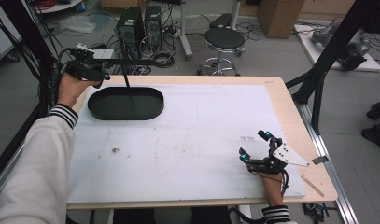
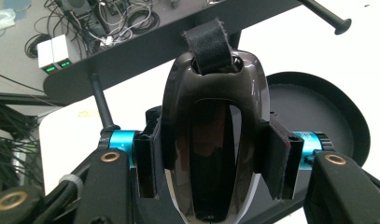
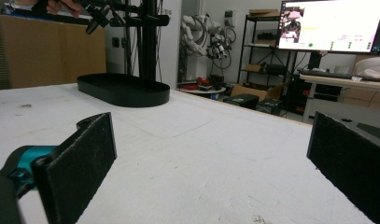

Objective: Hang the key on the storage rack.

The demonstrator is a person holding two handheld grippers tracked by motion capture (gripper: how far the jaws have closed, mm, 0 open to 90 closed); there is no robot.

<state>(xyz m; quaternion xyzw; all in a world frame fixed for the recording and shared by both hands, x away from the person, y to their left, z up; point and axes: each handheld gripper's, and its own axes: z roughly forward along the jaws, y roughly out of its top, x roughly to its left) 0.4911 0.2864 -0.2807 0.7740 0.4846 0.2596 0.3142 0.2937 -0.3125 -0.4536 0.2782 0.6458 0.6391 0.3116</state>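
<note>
Left hand-held gripper (image 2: 211, 168), seen close in its own view, is pinching a glossy dark brown curved object (image 2: 211, 135) between its two padded jaws; a black fabric strap (image 2: 208, 44) sticks out of the top of that object. What the object is cannot be told from the frames. From the high view the same left hand-held gripper (image 1: 87, 69) sits at the upper left of the frame, raised over the far left corner of the desk (image 1: 187, 140), but there the held object is too small and dark to make out.

Across most of the high view lies the desk, its white mat bordered by a pale wood edge. At the upper left of the mat rests a black oval tray (image 1: 126, 103), just below and right of the left hand-held gripper. A thin black rod stand (image 1: 127, 77) rises from the tray; the left gripper view shows its cross rod ending in a round knob at the upper right of that frame.

Right hand-held gripper (image 1: 254, 145) rests on the mat at the lower right of the high view, jaws spread wide with nothing between them. Its own view (image 3: 206, 163) looks low across the mat, with one black pad (image 3: 80, 163) at lower left, and shows the tray (image 3: 124, 91) well apart at upper left, plus a lit monitor (image 3: 332, 23) at upper right.
</note>
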